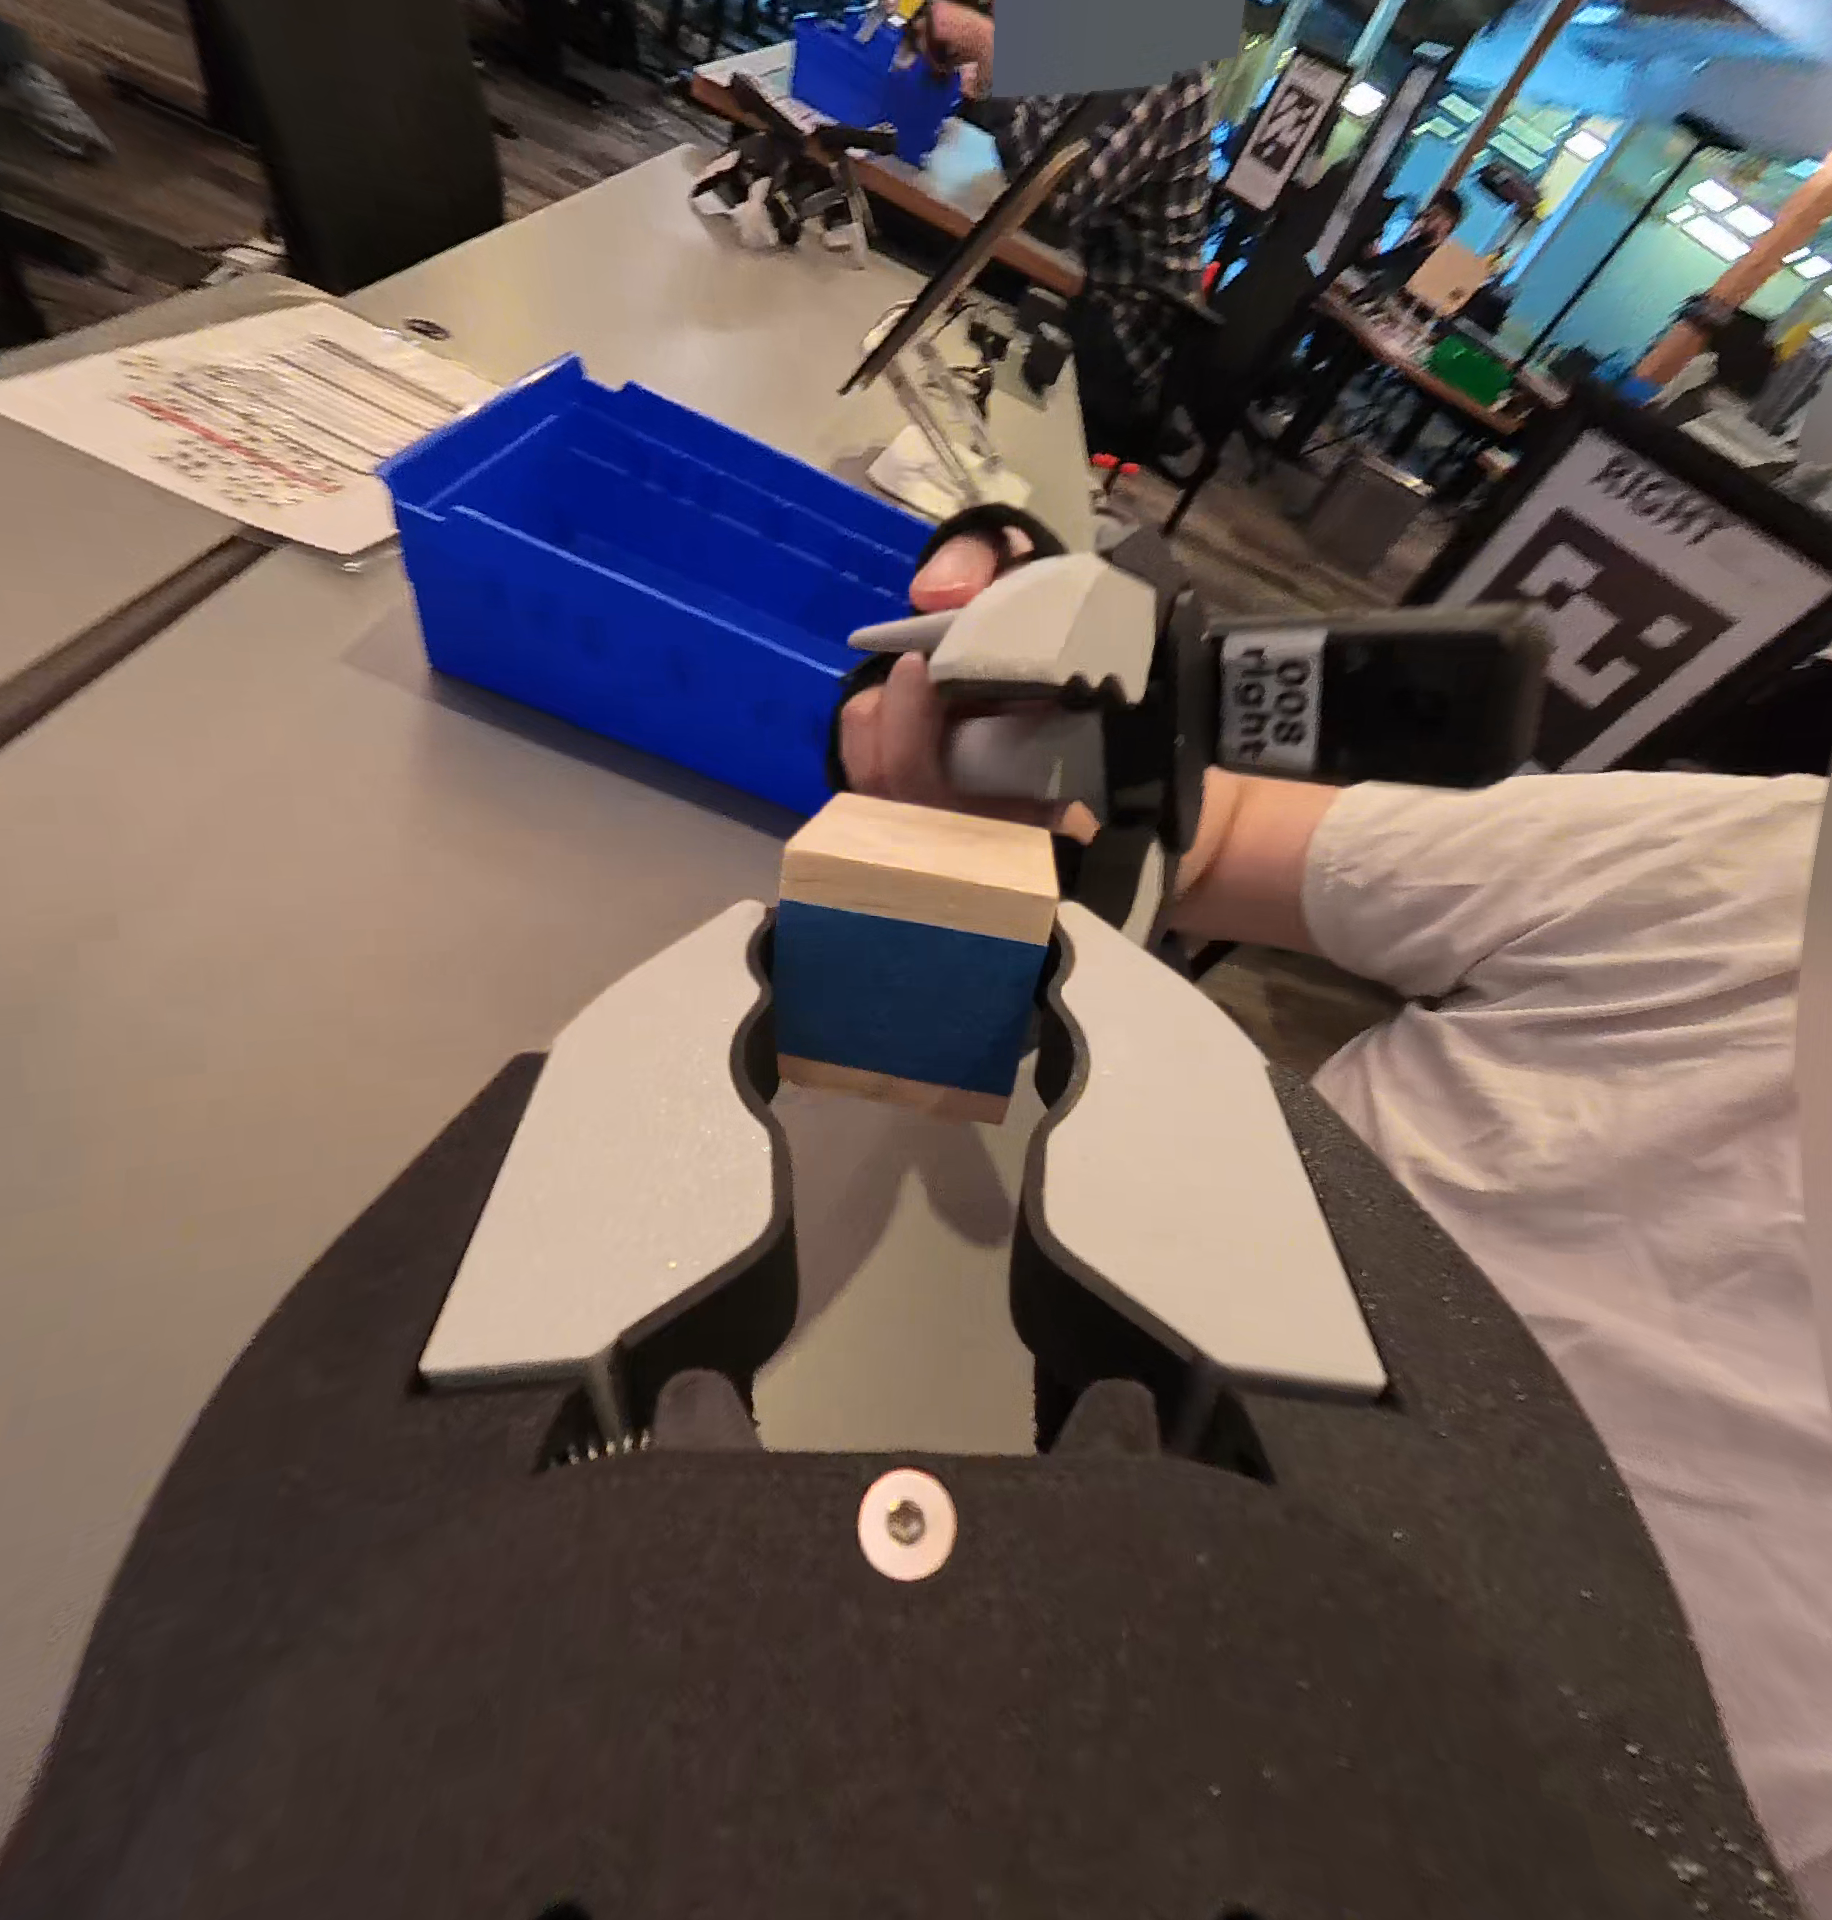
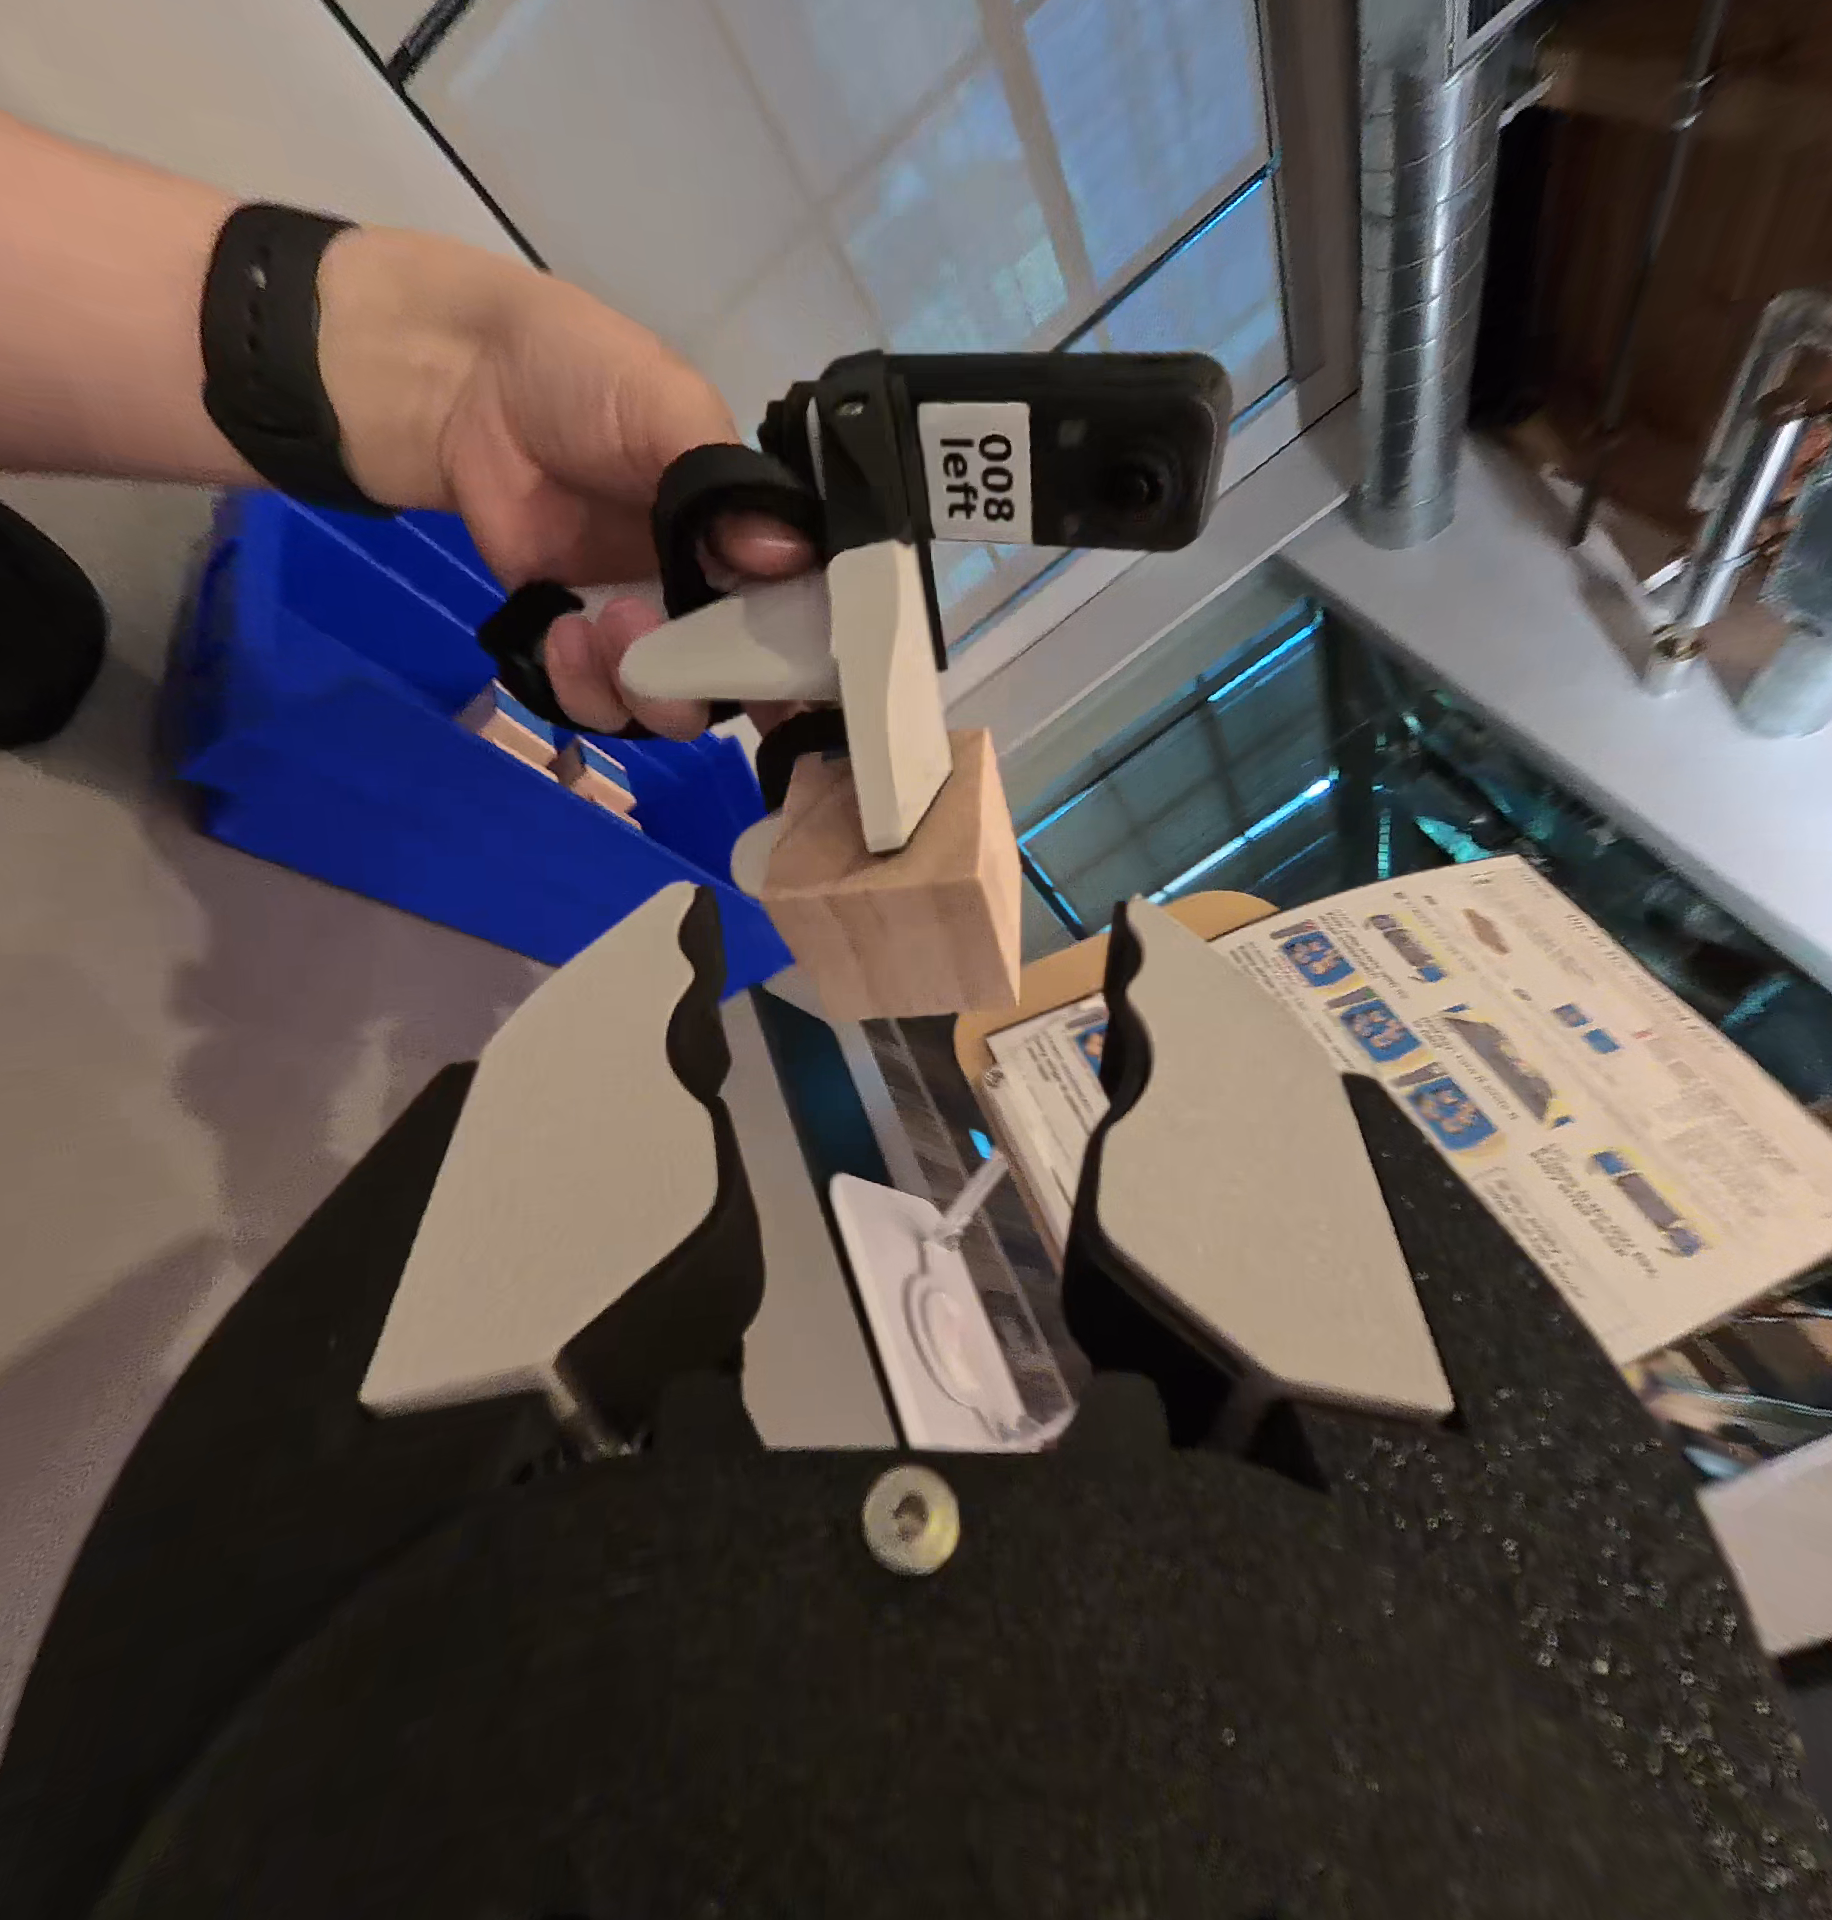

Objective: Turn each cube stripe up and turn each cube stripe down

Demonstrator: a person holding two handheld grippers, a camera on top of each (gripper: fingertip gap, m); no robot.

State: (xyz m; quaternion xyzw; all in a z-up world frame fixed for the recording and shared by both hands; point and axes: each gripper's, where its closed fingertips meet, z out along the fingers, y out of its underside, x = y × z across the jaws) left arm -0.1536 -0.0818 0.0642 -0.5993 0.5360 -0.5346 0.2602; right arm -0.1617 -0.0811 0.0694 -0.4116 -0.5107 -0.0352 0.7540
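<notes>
The left tongs point(image 1: 907, 997) pinch the pale wooden cube with a blue band point(image 1: 912, 987) aloft, just beside the blue plastic bin point(image 1: 621, 582) on the grey worktop point(image 1: 216, 883). The right tongs point(image 2: 912, 971), spread and empty, face the cube just beyond their tips, ready to take it over.

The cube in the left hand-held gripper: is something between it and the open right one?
Nothing visible. The cube hangs clamped in the left hand-held gripper, just beyond the right hand-held gripper, whose jaws are open; only air lies between.
</notes>
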